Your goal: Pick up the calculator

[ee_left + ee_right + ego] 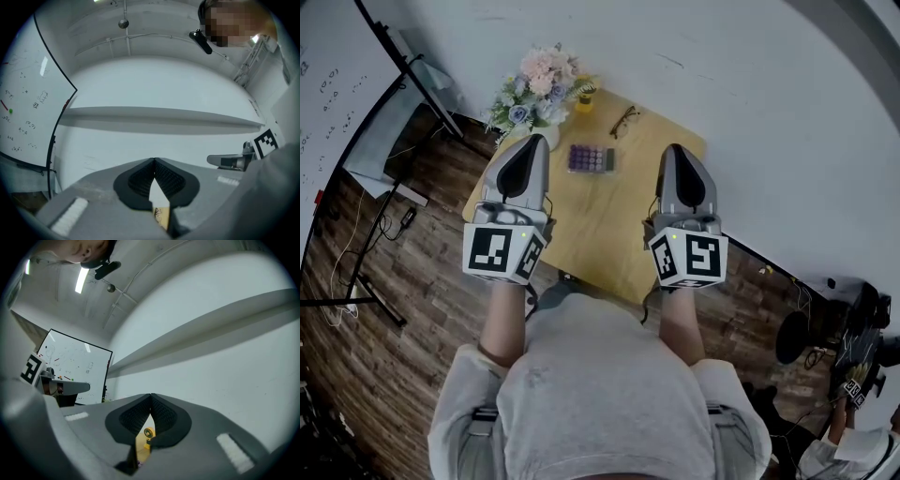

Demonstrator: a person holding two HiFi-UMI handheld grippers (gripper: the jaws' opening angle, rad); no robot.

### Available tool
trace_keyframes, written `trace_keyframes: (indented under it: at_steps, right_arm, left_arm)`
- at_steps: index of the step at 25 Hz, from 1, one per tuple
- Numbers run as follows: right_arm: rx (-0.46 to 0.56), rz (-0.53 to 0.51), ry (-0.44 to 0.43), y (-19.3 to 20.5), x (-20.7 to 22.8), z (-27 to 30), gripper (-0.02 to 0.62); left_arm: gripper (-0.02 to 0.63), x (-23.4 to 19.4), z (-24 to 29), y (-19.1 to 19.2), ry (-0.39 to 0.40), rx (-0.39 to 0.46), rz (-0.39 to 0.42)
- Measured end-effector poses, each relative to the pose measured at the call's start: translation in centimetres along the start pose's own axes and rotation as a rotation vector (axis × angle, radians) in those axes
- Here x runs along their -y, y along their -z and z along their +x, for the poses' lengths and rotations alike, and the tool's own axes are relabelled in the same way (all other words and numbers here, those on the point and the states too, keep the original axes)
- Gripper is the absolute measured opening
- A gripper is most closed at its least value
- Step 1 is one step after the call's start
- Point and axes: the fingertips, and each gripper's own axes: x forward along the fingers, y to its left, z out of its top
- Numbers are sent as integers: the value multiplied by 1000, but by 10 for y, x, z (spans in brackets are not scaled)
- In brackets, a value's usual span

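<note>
In the head view a purple calculator point(589, 157) lies flat near the far end of a small wooden table point(600, 234). My left gripper point(538, 140) hovers over the table's left side, its tips just left of the calculator and apart from it. To the calculator's right, my right gripper point(675, 149) hangs over the table's right part. Both are shut with nothing between the pads. The left gripper view shows shut jaws point(153, 161) against a white wall, with a sliver of table below. The right gripper view shows shut jaws point(151, 396) and a small yellow object point(148, 433) beyond them.
A vase of flowers point(539, 94), a yellow object point(584, 98) and a pair of glasses point(624, 120) sit at the table's far edge by the white wall. A whiteboard on a stand point(337, 112) is at the left. Another person point(853, 441) is at the lower right.
</note>
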Motion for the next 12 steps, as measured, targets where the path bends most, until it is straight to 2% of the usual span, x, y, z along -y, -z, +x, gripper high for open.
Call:
trace_keyframes:
  at_steps: [6, 12]
  right_arm:
    - [-35, 16, 6, 18, 11, 28, 2]
    - [-117, 35, -6, 50, 17, 51, 2]
  left_arm:
    - [6, -9, 27, 21, 18, -42, -9]
    - [6, -15, 46, 57, 17, -126, -35]
